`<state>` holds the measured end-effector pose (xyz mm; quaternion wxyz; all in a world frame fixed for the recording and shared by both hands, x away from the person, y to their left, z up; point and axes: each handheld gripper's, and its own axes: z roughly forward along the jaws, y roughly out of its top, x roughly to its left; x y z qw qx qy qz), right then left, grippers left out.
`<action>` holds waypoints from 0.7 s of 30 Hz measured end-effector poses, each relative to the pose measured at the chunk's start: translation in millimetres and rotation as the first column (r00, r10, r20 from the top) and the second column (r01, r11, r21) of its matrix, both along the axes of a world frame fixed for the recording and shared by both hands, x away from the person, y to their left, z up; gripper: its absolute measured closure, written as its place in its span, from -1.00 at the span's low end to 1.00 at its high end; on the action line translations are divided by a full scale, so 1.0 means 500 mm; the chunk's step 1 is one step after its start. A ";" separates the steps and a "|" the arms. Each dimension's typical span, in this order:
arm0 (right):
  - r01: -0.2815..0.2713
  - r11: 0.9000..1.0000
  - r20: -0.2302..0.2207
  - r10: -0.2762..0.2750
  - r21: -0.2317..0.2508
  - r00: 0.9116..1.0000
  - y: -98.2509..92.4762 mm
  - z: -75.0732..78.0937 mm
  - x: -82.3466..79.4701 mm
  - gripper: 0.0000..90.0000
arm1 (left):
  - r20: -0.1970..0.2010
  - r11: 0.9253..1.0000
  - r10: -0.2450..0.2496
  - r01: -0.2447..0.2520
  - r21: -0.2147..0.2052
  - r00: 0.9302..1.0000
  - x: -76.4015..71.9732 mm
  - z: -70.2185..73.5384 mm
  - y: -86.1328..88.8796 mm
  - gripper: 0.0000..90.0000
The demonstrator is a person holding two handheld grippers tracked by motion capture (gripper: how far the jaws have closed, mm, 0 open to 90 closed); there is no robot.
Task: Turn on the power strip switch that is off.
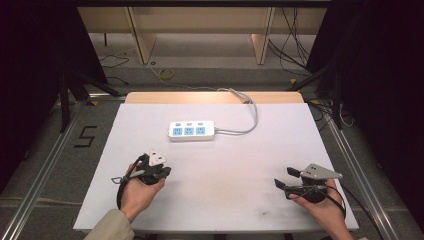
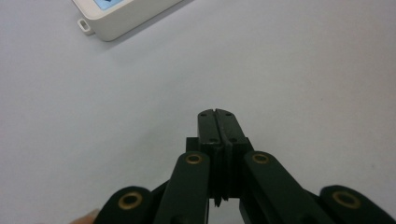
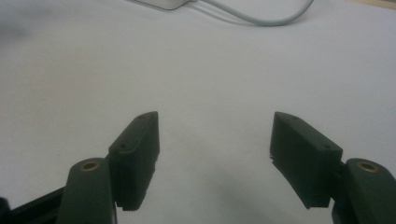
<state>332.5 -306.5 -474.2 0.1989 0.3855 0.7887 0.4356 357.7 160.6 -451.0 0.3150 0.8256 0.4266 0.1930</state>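
I see the power strip [image 1: 192, 130] on the far middle of the table [image 1: 225, 200], its long axis left to right. My left claw [image 1: 161, 173], jaws together and empty, is nearer to it; the right claw [image 1: 286, 178] has its jaws apart.

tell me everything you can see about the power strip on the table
The power strip is a white, plastic-looking bar with rounded corners. It lies flat, crosswise, on the far middle of the white table. Its top has three blue-faced sockets in a row, each with a small button behind it. A grey cable leaves its right end and curves back over the far edge. A small tab sticks out at one corner in the left gripper view. Nothing else touches it.
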 end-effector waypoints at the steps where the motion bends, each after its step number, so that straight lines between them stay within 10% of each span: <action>1: 0.000 1.000 0.000 0.000 0.000 1.000 0.000 0.000 0.000 -0.24 | -0.002 1.000 0.001 -0.001 -0.001 1.000 0.004 0.003 -0.001 0.99; 21: -0.007 1.000 0.000 0.007 0.001 1.000 0.002 -0.001 -0.001 -0.26 | -0.014 1.000 -0.013 0.014 0.028 1.000 0.065 0.020 -0.047 1.00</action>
